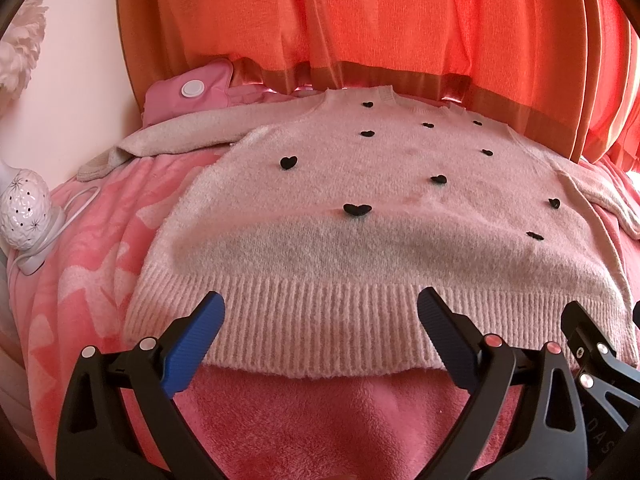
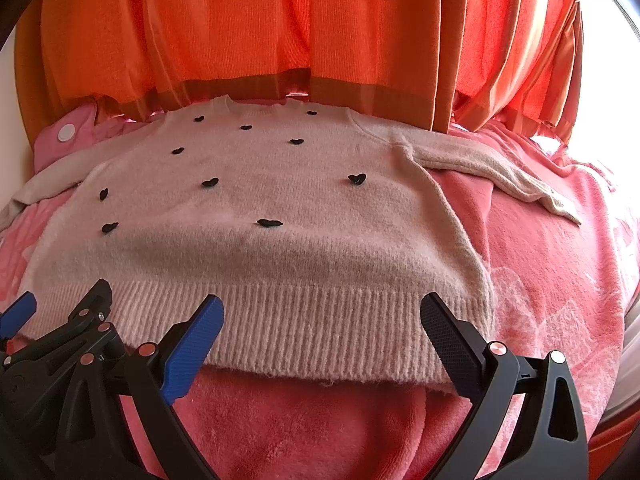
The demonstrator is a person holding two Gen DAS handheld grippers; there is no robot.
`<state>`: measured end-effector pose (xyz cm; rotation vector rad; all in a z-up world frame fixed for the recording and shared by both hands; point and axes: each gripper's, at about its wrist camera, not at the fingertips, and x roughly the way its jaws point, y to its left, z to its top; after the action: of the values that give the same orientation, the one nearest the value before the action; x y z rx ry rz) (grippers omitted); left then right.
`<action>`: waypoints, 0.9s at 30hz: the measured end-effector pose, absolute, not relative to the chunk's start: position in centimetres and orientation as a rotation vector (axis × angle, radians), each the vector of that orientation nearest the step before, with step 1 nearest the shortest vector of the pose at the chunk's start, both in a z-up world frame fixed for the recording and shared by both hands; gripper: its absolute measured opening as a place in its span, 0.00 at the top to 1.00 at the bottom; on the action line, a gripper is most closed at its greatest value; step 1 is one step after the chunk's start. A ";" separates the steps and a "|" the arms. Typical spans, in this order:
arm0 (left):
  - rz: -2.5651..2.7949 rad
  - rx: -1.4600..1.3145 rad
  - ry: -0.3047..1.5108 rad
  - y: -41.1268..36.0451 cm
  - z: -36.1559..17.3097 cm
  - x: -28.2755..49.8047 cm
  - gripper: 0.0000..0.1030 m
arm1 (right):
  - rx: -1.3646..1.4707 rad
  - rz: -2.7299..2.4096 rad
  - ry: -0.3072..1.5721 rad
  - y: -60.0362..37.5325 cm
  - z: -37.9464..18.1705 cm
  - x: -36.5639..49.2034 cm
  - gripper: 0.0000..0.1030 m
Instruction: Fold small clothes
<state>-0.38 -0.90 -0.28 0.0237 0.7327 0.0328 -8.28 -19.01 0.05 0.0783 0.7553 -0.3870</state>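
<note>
I have both tools spread wide with nothing between the fingers. The left gripper (image 1: 320,320) and the right gripper (image 2: 322,324) hang side by side over the near edge of the sweater (image 1: 360,216), tilted down toward it.

The sweater lies face up on the pink blanket (image 1: 280,432), spread flat, its small black hearts (image 1: 357,209) showing. Its ribbed hem (image 1: 320,320) runs straight across in front of both sets of fingers, just beyond the tips and partly framed between them. One sleeve (image 1: 180,136) stretches away ahead and to the left of my left tool; the other sleeve (image 2: 492,172) runs ahead and to the right of my right tool. The orange curtain (image 1: 380,20) hangs beyond the collar.

As I read it, no fold has been made yet — this is the approach to the first grasp. The next move, I think, calls for lowering each tool onto the hem, one toward either corner, and pinching only the knit, not the blanket beneath — the pile is soft and could be caught along with it.
</note>
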 end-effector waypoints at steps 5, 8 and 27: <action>0.033 0.024 0.733 -0.9 -0.3 -0.4 0.08 | 0.078 -0.387 0.756 -19.0 0.0 -8.3 0.05; 0.033 0.024 0.734 -0.9 -0.3 -0.4 0.08 | 0.078 -0.387 0.757 -19.0 0.0 -8.3 0.05; 0.059 0.039 0.758 -0.3 -0.7 -0.9 0.08 | 0.093 -0.361 0.795 -19.1 -0.6 -7.8 0.05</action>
<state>-0.87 -0.25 -0.67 0.0389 0.7584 0.0593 -7.82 -19.09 -0.63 0.0929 0.7945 -0.3612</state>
